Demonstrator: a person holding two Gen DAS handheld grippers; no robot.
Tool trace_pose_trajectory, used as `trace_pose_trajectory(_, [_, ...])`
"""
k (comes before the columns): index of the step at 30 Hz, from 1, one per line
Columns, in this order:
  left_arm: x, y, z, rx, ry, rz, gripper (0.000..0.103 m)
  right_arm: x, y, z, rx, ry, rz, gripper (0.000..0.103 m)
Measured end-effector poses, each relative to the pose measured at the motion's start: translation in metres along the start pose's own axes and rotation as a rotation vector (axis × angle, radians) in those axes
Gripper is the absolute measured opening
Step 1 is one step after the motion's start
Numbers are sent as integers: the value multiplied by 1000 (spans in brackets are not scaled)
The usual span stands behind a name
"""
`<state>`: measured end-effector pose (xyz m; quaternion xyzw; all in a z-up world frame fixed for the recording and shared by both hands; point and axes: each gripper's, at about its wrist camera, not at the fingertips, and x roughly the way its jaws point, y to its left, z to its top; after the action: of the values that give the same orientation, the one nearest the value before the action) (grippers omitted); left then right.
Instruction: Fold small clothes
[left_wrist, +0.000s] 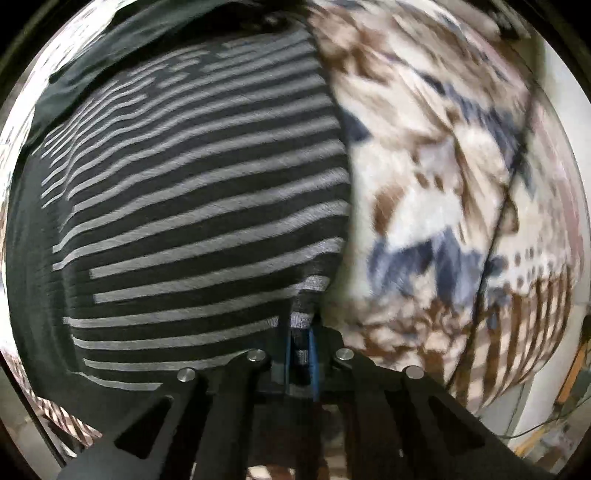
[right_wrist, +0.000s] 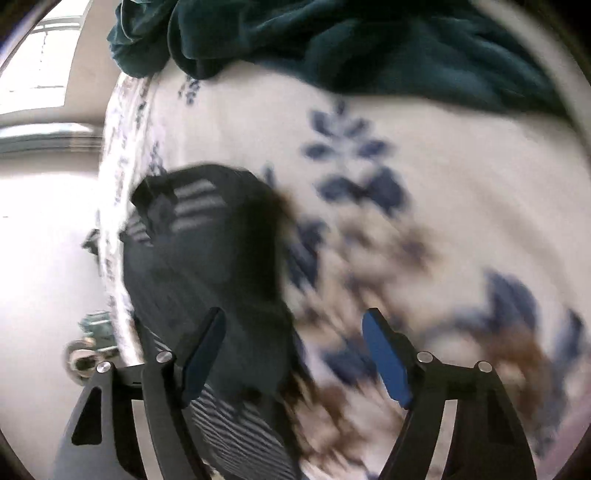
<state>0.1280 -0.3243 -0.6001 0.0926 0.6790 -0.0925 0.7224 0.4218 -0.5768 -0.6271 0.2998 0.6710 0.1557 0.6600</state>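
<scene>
Black knit garment with grey stripes (left_wrist: 192, 206) spread on the white, blue-and-brown patterned blanket (left_wrist: 443, 177), its edge pinched in the clenched left gripper (left_wrist: 301, 332). Right gripper (right_wrist: 295, 354) released, jaws apart just beside what looks, through blur, like the same garment. Best to carry the pinched edge across low and taut, then set it square on the far side.

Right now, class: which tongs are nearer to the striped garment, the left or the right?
Left. The left tongs are shut on the striped garment's edge, touching it. The right tongs are open, holding nothing, with the garment lying beyond the left-hand finger.
</scene>
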Motion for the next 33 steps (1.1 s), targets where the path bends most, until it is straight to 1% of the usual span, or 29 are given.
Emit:
trace_pose_trajectory(3, [-14,15,0,-37,-35,-16,5,31,7,28,33,34,83,78])
trace_pose_trajectory(4, [-20,21,0,-54,-46,-24,5,40,11,34,35,37,88,78])
trace_pose_trajectory(5, [-26,26,-1,-73,-54,-32,5,46,14,38,32,37,88,65])
trace_pose_trajectory(6, [-32,31,-1,-90,-59,-39,5,51,20,41,24,35,80,26])
trace_pose_trajectory(7, [-41,36,-3,-119,-76,-46,5,56,27,43,12,32,24,7])
trace_pose_trajectory(8, [-52,37,-8,-150,-99,-55,4,57,33,43,6,24,-14,7])
trace_pose_trajectory(11, [-84,63,-12,-221,-165,-54,4,47,59,41,-41,-14,-64,6])
trace_pose_trajectory(15, [-115,109,-18,-330,-226,-61,4,25,96,41,-102,-27,-92,6])
trace_pose_trajectory(17, [-128,138,-26,-384,-258,-61,4,15,122,40,-146,-30,-119,6])
trace_pose_trajectory(20, [-140,178,-45,-448,-279,-50,4,4,169,36,-199,-24,-137,6])
trace_pose_trajectory(23, [-138,214,-58,-523,-271,-66,4,0,227,31,-262,-18,-164,6])
trace_pose_trajectory(26, [-132,258,-78,-597,-261,-99,4,16,291,30,-330,-11,-207,6])
trace_pose_trajectory(28, [-128,280,-85,-621,-258,-115,4,36,334,29,-369,-12,-236,6])
trace_pose_trajectory(29, [-125,294,-89,-633,-261,-121,4,44,349,30,-379,-10,-243,6])
trace_pose_trajectory(33, [-115,340,-102,-684,-257,-165,4,104,416,32,-409,3,-286,6])
